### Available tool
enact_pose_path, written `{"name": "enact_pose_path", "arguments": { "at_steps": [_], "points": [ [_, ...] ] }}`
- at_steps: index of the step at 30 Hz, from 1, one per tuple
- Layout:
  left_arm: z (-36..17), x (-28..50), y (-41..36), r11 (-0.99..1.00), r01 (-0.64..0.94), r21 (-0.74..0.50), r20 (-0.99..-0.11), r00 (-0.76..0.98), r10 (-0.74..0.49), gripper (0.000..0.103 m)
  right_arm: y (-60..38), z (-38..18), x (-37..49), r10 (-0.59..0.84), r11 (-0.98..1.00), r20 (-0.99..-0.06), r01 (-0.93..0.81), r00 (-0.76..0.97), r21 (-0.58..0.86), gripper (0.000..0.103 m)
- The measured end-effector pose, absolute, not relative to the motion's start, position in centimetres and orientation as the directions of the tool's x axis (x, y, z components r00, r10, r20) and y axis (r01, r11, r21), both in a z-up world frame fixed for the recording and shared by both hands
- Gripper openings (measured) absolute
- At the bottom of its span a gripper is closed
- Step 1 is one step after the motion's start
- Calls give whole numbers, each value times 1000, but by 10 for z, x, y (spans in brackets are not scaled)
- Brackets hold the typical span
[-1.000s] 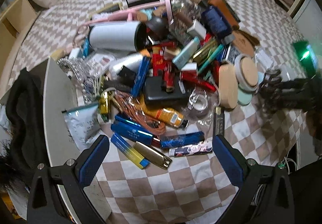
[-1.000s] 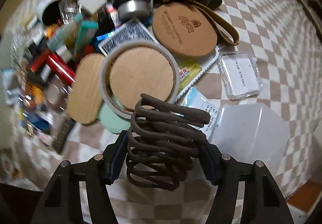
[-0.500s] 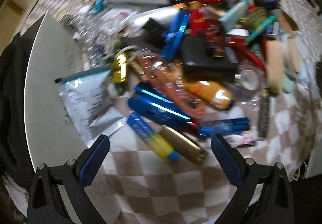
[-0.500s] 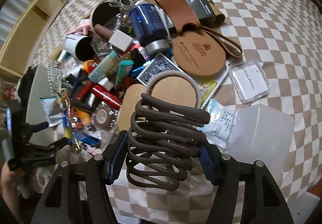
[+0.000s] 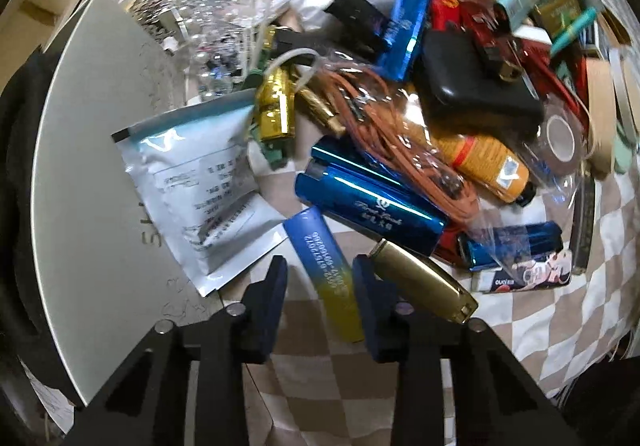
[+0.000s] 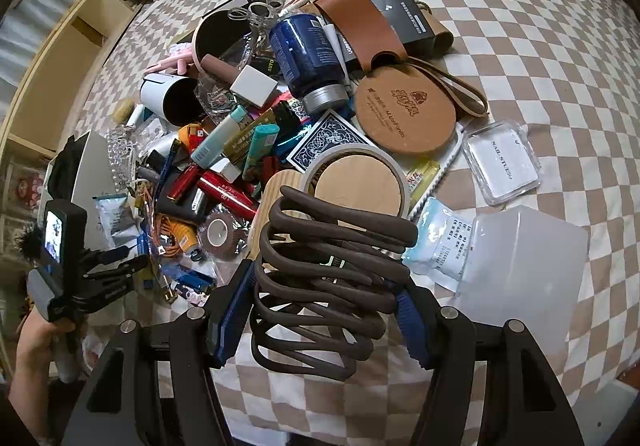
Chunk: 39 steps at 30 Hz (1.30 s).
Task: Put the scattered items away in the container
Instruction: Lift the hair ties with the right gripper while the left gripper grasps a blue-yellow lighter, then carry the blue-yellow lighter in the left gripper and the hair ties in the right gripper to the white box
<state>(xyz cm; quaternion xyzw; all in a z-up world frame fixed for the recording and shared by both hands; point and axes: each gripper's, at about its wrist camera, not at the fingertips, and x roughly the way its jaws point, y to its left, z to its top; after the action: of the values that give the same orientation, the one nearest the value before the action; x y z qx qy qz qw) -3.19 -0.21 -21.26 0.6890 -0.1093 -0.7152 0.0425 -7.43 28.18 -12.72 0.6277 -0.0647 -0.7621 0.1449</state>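
Note:
A pile of small items lies on a checked cloth. In the left wrist view my left gripper [image 5: 320,278] has closed around a blue-and-yellow lighter [image 5: 326,266] at the pile's near edge, beside a gold lighter [image 5: 424,280] and a shiny blue lighter [image 5: 368,201]. In the right wrist view my right gripper [image 6: 326,290] is shut on a dark brown coiled hair claw [image 6: 328,278], held above the cloth. A translucent white container [image 6: 524,278] stands to its right. The left gripper [image 6: 120,266] also shows at the far left there.
A white round board [image 5: 96,149] lies left of the pile under a white sachet [image 5: 200,185]. The pile holds a black power bank [image 5: 472,85], an orange cable, wooden coasters [image 6: 360,185], a blue bottle [image 6: 306,49] and a clear case [image 6: 500,161]. Wooden shelves stand at the far left.
My left gripper has dropped to the pile's near edge and closed around the blue-and-yellow lighter. My right gripper has lifted and pulled back with the hair claw still in it.

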Motion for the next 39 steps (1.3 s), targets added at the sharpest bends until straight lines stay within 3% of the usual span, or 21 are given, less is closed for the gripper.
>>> {"name": "enact_pose_path", "arguments": {
  "at_steps": [11,18,39],
  "points": [
    [-229,-26,4,-961,-109,253,-967,-23,-252,31,280,-127,-73,-299,-951,-940,138,-167,278,66],
    [-222,-15,-1,-972,-115,205,-979,-23,-204,23,283,-124,-73,-304,-950,-937,121,-173,287,66],
    [-146,3,-22,-994,-37,103,-966,-242,-91,23,269,-98,-69,-291,-956,-921,108,-259,272,66]
  ]
}}
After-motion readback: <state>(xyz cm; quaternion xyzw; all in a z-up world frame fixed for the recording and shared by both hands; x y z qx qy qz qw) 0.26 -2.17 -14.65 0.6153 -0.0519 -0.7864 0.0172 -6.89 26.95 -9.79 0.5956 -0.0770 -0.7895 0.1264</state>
